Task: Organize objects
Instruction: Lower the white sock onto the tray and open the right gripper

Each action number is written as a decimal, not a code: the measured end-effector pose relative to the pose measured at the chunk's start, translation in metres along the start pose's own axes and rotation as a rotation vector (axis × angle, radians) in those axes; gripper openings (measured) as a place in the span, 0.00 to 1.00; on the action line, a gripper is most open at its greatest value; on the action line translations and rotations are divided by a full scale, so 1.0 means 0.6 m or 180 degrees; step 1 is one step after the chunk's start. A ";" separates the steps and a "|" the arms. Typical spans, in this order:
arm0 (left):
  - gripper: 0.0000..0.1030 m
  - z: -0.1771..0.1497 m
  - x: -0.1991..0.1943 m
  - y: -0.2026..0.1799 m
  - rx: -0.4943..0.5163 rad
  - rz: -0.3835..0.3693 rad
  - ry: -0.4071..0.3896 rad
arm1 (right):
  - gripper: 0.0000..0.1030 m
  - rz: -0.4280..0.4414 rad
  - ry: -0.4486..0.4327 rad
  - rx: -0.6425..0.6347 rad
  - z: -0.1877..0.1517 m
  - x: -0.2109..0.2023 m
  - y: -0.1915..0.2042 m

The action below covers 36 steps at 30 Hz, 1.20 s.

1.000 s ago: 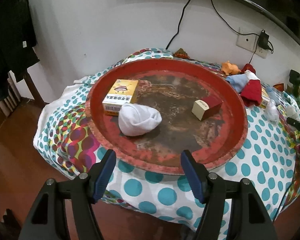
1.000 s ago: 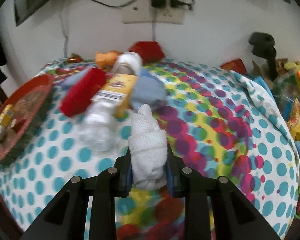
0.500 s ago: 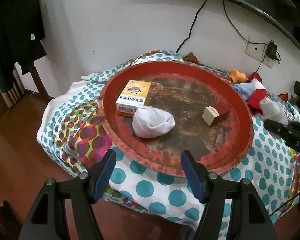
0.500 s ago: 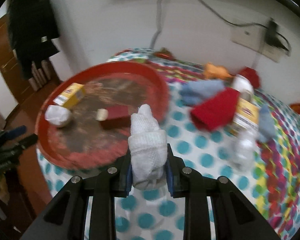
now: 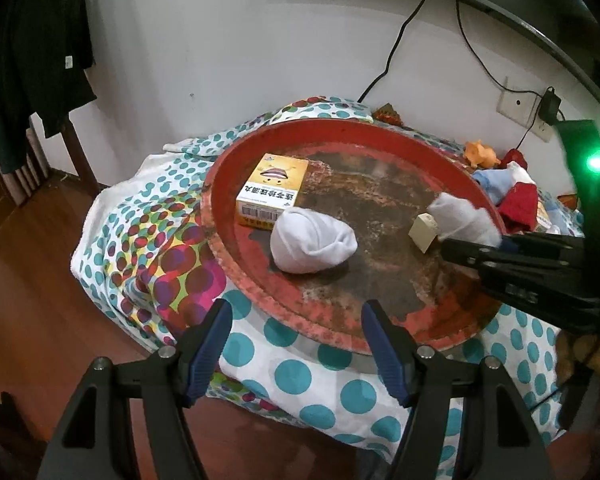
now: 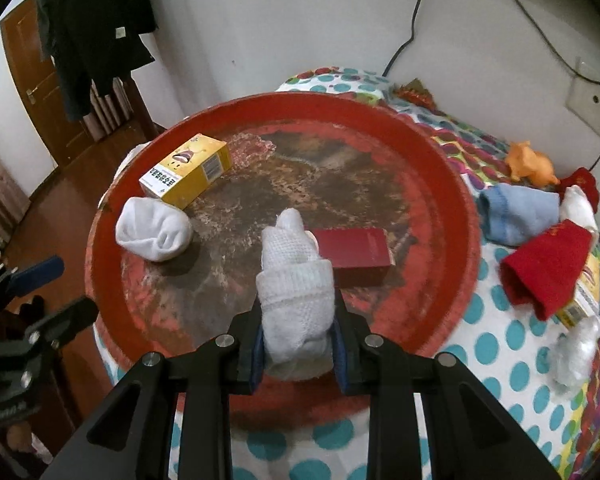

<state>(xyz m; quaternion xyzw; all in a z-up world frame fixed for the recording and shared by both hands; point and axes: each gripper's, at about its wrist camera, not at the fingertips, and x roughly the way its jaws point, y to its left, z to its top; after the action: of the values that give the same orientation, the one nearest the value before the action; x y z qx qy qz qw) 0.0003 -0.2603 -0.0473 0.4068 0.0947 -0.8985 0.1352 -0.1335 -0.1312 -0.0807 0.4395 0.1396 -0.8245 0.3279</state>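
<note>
My right gripper (image 6: 298, 346) is shut on a rolled white sock (image 6: 294, 292) and holds it above the near half of a round red tray (image 6: 452, 184). On the tray lie a yellow box (image 6: 186, 170), a second white sock ball (image 6: 154, 230) and a dark red box (image 6: 356, 254). In the left wrist view the right gripper (image 5: 480, 246) reaches in from the right with the held sock (image 5: 462, 216) over the tray (image 5: 236, 240), hiding most of the red box. My left gripper (image 5: 296, 344) hangs open before the tray's near rim, holding nothing.
The tray sits on a polka-dot cloth (image 6: 512, 336) over a table against a white wall. Right of the tray lie a blue sock (image 6: 514, 212), a red sock (image 6: 548, 268), an orange toy (image 6: 530, 162) and a plastic bottle (image 6: 576, 352). Dark clothes (image 6: 92, 32) hang at the left.
My right gripper swung left with the white sock, from over the cloth and clutter to above the red tray. It has entered the left wrist view. The left gripper barely moved.
</note>
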 end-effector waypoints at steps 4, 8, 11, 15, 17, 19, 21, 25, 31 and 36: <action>0.67 0.000 0.000 -0.001 0.0008 0.0015 -0.0008 | 0.24 -0.0160 0.0012 -0.0013 0.014 0.025 -0.006; 0.67 -0.001 -0.001 -0.006 0.0033 -0.0031 -0.0013 | 0.24 -0.0272 -0.0009 0.0018 0.036 0.046 -0.019; 0.67 -0.002 -0.005 -0.014 0.0091 0.0009 -0.0066 | 0.24 -0.0326 -0.0019 0.0014 0.051 0.056 -0.025; 0.67 -0.002 -0.009 -0.021 0.0133 -0.0020 -0.0105 | 0.25 -0.0359 0.0005 0.0022 0.060 0.066 -0.033; 0.67 -0.003 -0.007 -0.023 0.0133 -0.0067 -0.0087 | 0.27 -0.0289 0.0006 0.0058 0.059 0.067 -0.036; 0.67 -0.005 -0.004 -0.025 0.0136 -0.0075 -0.0070 | 0.27 -0.0234 -0.0032 0.0061 0.055 0.062 -0.037; 0.67 -0.006 0.001 -0.026 0.0152 -0.0055 -0.0024 | 0.29 -0.0203 -0.0056 0.0061 0.051 0.056 -0.037; 0.67 -0.007 0.004 -0.028 0.0137 -0.0089 -0.0001 | 0.34 -0.0181 -0.0138 0.0051 0.043 0.036 -0.036; 0.67 -0.011 0.006 -0.035 0.0181 -0.0061 0.0016 | 0.43 -0.0166 -0.0235 0.0110 0.028 0.002 -0.050; 0.67 -0.015 0.006 -0.044 0.0226 -0.0074 0.0022 | 0.45 -0.0178 -0.0338 0.0230 -0.001 -0.043 -0.084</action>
<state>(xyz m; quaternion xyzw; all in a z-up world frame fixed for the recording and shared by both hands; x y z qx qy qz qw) -0.0041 -0.2333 -0.0541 0.4133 0.0679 -0.9014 0.1099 -0.1559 -0.0826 -0.0629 0.4026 0.1043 -0.8600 0.2957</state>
